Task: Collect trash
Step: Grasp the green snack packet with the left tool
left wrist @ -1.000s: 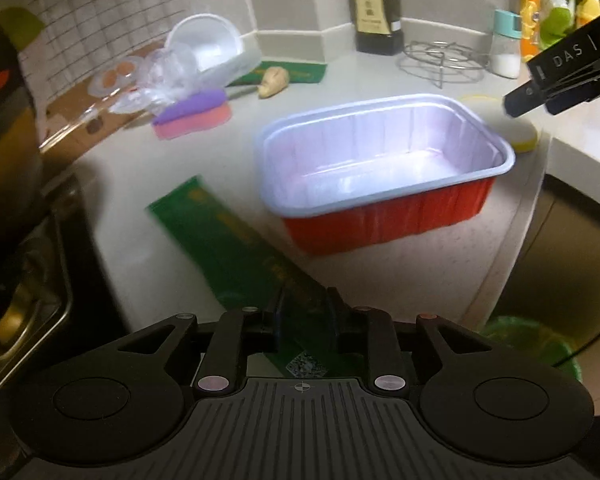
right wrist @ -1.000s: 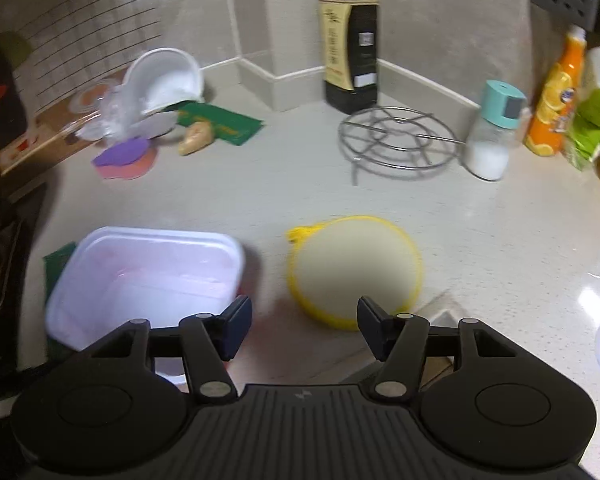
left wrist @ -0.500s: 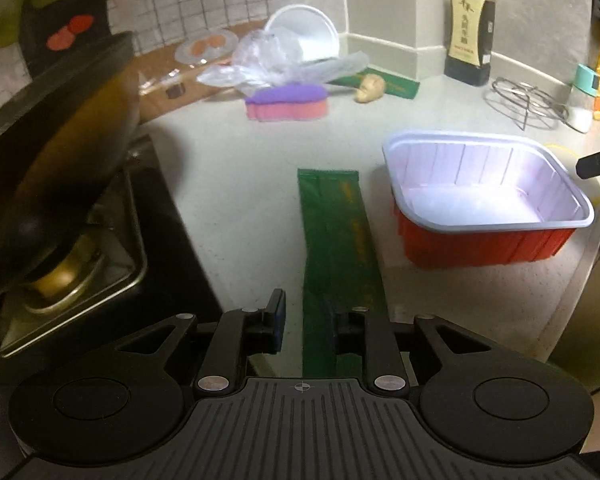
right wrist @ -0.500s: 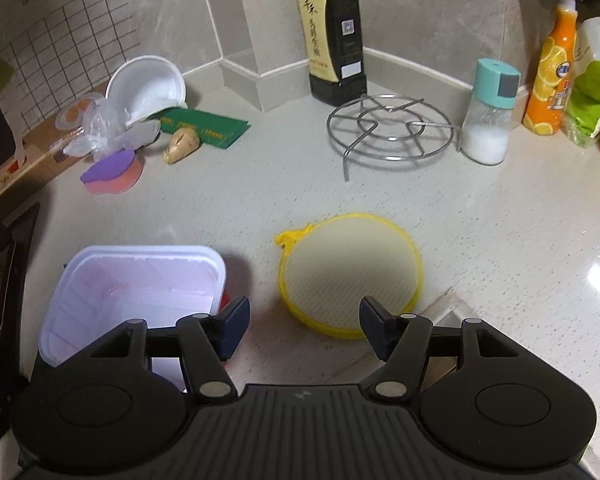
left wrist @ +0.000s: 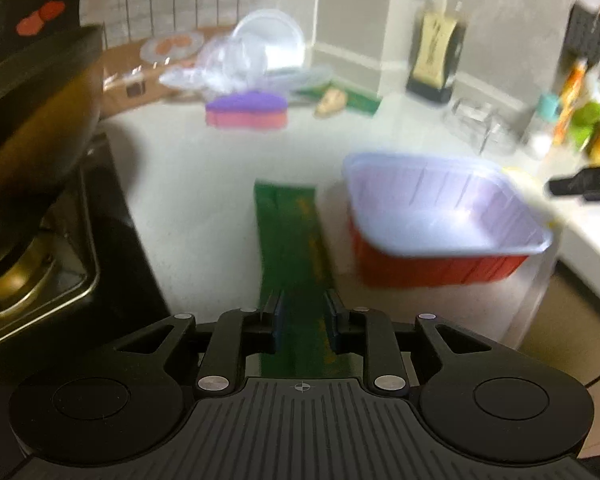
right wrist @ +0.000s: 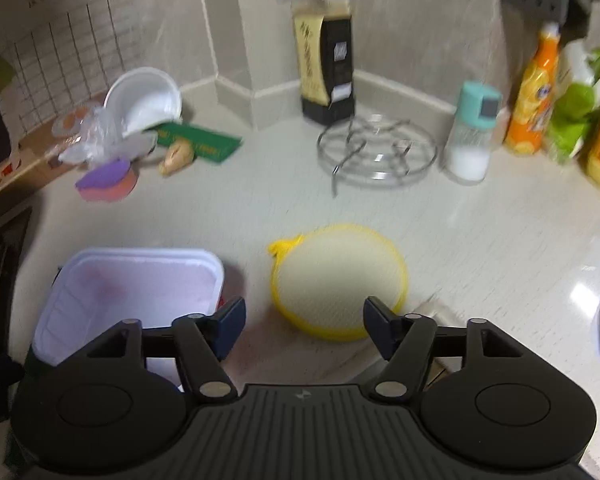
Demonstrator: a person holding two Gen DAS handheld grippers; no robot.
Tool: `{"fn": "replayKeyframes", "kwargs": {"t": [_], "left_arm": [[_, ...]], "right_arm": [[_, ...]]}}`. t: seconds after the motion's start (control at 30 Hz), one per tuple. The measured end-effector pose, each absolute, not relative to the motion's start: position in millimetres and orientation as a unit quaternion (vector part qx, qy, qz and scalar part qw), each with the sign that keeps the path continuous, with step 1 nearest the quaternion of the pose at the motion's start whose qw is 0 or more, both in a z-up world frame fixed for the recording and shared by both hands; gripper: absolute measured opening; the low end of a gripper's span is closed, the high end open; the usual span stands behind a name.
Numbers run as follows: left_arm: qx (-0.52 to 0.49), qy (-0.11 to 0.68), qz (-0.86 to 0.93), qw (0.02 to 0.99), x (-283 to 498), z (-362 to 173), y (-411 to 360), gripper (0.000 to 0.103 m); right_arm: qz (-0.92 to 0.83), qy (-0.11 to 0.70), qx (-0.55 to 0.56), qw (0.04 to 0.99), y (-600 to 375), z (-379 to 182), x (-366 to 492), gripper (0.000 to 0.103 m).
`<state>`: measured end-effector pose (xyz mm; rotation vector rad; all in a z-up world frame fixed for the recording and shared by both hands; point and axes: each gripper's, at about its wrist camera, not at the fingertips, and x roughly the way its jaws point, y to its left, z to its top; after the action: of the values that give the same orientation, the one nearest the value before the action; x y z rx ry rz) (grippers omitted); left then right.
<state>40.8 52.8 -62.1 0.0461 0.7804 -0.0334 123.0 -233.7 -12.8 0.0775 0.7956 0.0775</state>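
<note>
One green wrapper strip [left wrist: 290,240] lies flat on the worktop [left wrist: 204,200], its near end running between the fingers of the left hand-held gripper [left wrist: 303,322], which stand narrowly apart beside it; whether they pinch it I cannot tell. The right hand-held gripper [right wrist: 304,328] gapes wide and holds nothing, above one yellow-rimmed round pad [right wrist: 338,280]. One red foil tray [left wrist: 440,220] sits just right of the strip. Farther back lie one more green packet [right wrist: 198,142] and one white bowl [right wrist: 144,98].

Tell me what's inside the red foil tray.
The red foil tray looks empty: bare, shiny white lining. The right tongs hide its near corner in the right wrist view.
</note>
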Motion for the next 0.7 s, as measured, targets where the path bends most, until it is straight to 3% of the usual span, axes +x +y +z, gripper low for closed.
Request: {"fn": "replayKeyframes", "kwargs": {"t": [0.3, 0.7], "left_arm": [[0.038, 0.411, -0.034, 0.910, 49, -75, 42, 0.030], [-0.011, 0.384, -0.021, 0.923, 62, -59, 64, 0.030]], "right_arm": [[0.049, 0.394, 0.015, 0.918, -233, -17, 115, 0.068], [0.057, 0.389, 0.019, 0.919, -238, -16, 111, 0.068]]}}
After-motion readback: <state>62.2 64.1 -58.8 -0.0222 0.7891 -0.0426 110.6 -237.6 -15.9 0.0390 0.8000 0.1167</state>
